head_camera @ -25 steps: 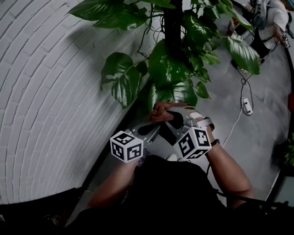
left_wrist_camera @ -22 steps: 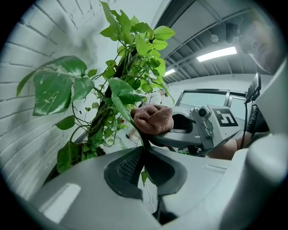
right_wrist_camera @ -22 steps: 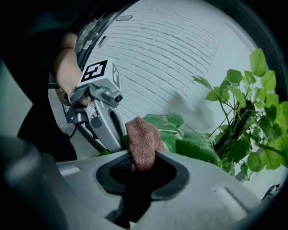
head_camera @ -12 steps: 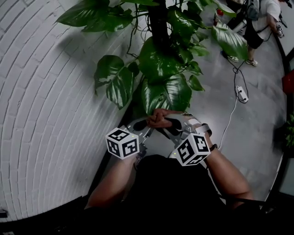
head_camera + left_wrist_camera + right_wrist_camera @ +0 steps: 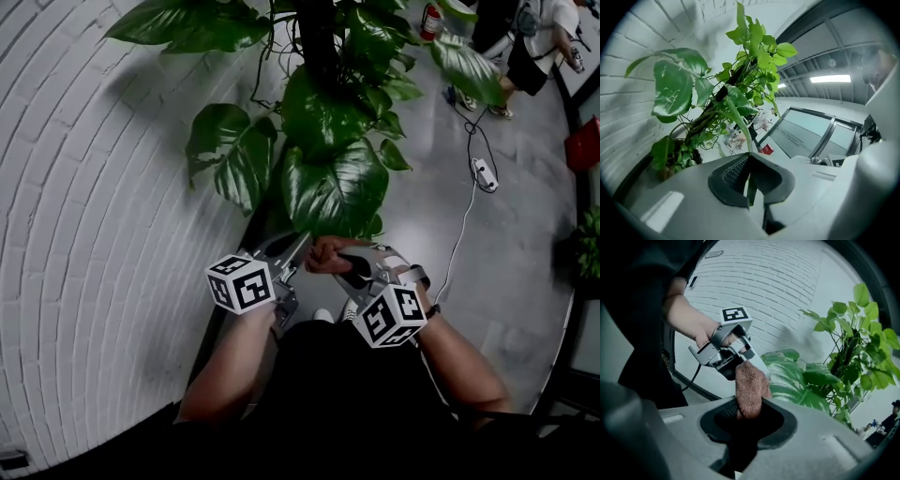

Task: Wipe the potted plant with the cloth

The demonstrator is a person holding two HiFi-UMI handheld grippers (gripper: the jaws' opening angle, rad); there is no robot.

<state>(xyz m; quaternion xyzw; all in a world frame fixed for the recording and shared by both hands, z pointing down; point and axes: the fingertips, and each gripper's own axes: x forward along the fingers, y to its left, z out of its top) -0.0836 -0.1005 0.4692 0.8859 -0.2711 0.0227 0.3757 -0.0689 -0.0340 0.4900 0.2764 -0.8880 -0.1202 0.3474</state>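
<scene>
Left tool (image 5: 749, 174), shut, pinches the tip of a leaf (image 5: 739, 122) of the potted plant (image 5: 323, 56) beside the left wall (image 5: 94, 187); right tool (image 5: 748, 414) grips the cloth (image 5: 750, 387). Best held taut, wiped gently tipward.

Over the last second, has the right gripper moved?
Yes. The right gripper, shut on the cloth, has drawn back toward the person, away from the plant's dark pole in the head view.

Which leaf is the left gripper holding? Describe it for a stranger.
Start at the plant by the white brick wall. The leaf is the one nearest the person, just ahead of the cloth. Unlike its smaller neighbours, it is broad, glossy, its tip pinched in the left gripper.
</scene>
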